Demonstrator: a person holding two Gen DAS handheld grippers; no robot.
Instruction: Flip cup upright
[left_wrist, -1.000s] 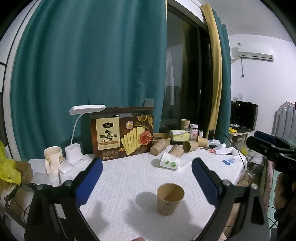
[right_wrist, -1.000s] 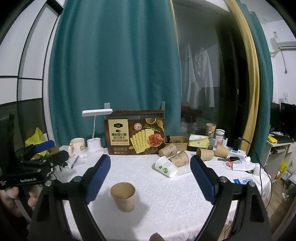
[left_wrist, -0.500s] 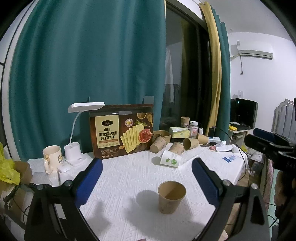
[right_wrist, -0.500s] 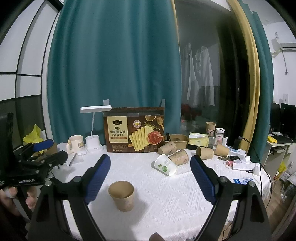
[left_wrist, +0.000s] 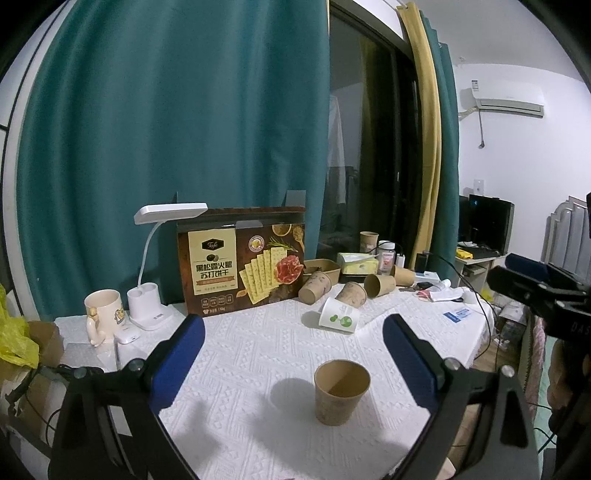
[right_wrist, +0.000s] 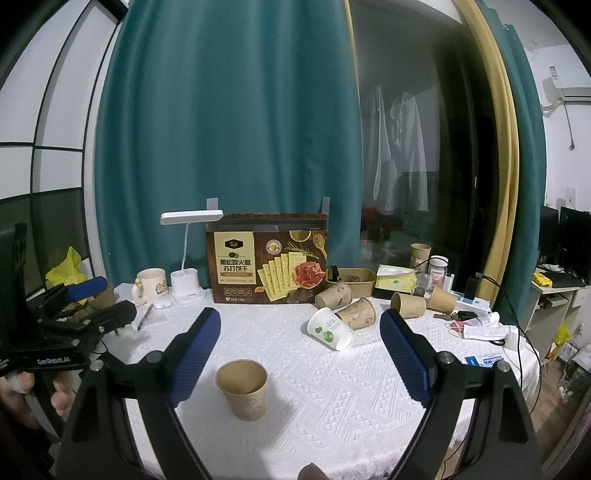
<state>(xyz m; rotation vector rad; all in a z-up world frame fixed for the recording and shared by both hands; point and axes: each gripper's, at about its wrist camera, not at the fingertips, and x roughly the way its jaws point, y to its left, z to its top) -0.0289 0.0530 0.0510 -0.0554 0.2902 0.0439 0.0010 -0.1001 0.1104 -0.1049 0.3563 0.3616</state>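
A brown paper cup (left_wrist: 341, 392) stands upright, mouth up, on the white tablecloth (left_wrist: 258, 354); the right wrist view has the same cup (right_wrist: 243, 390) low and left of centre. My left gripper (left_wrist: 291, 343) is open, its blue pads wide apart, the cup just beyond and between them. My right gripper (right_wrist: 300, 341) is also open and holds nothing, with the cup near its left pad. Each gripper shows at the edge of the other's view, held in a hand. A white cup with green print (left_wrist: 339, 320) lies on its side further back.
Several brown cups (right_wrist: 334, 294) lie tipped over near the white one (right_wrist: 330, 328). A cracker box (left_wrist: 242, 269), desk lamp (left_wrist: 157, 266) and mug (left_wrist: 101, 312) stand at the back. Cables, a tissue pack and small items crowd the far right edge.
Both views have drifted slightly back and up from the table. The brown cup stays upright in place, and both grippers remain open.
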